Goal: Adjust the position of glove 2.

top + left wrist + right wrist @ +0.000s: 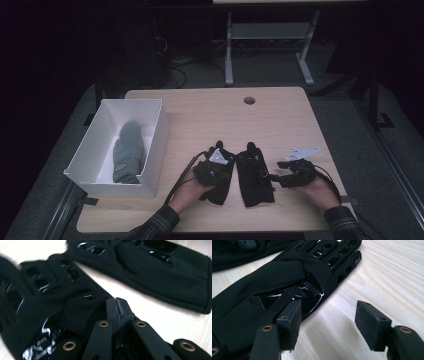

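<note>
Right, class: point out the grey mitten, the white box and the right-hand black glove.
grey mitten [127, 150], high view, middle of its body.
white box [156, 142], high view, right wall.
right-hand black glove [254, 177], high view, its palm area.

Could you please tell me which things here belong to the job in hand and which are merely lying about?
In the job:
- left black fabric glove
- right black fabric glove

Lying about:
- white open box
- grey knitted mitten inside it

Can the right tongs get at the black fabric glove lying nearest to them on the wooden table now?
Probably yes. The right tongs stand open beside the right black fabric glove on the wooden table, one pad at its edge, nothing between.
</note>
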`<state>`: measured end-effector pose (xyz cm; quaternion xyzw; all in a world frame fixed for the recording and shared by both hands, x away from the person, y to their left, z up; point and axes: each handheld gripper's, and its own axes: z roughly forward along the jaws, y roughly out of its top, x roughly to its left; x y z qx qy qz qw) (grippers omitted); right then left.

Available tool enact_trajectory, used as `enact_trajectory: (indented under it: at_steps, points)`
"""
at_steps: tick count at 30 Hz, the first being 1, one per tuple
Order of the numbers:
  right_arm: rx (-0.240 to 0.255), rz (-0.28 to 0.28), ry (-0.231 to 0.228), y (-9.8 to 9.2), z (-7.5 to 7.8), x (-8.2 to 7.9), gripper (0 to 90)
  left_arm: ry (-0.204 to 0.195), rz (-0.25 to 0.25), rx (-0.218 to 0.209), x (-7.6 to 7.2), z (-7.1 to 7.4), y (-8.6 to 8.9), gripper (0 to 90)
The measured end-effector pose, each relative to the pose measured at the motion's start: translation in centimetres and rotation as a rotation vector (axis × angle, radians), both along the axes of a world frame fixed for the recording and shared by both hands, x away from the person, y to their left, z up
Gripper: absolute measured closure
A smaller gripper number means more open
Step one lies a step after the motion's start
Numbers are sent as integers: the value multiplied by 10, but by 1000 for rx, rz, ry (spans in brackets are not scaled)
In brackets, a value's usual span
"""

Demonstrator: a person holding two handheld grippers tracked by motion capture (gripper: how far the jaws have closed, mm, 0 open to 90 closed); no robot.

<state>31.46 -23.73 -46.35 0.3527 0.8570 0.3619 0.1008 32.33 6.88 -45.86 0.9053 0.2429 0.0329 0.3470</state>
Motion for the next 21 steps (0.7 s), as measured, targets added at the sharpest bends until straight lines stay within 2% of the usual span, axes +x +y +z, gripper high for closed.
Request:
enact_trajectory:
  at_steps: [2,4,9,11,15,19,21]
  points:
    - [-1,2,1,0,0,0,382,-23,5,-3,0,4,3,827]
    - [1,4,1,0,0,0,384,-33,32,-15,3,10,11,815]
    - [3,14,2,1,0,0,409,-51,132,-18,11,18,42,725]
    - [6,17,4,1,0,-1,429,-40,167,-5,15,18,55,675]
    - [5,21,4,1,1,0,572,-19,204,8,20,12,66,624]
    - [2,28,10,3,2,0,725,17,221,-1,24,5,66,594]
    - [1,39,1,4,2,0,806,22,220,15,25,2,65,595]
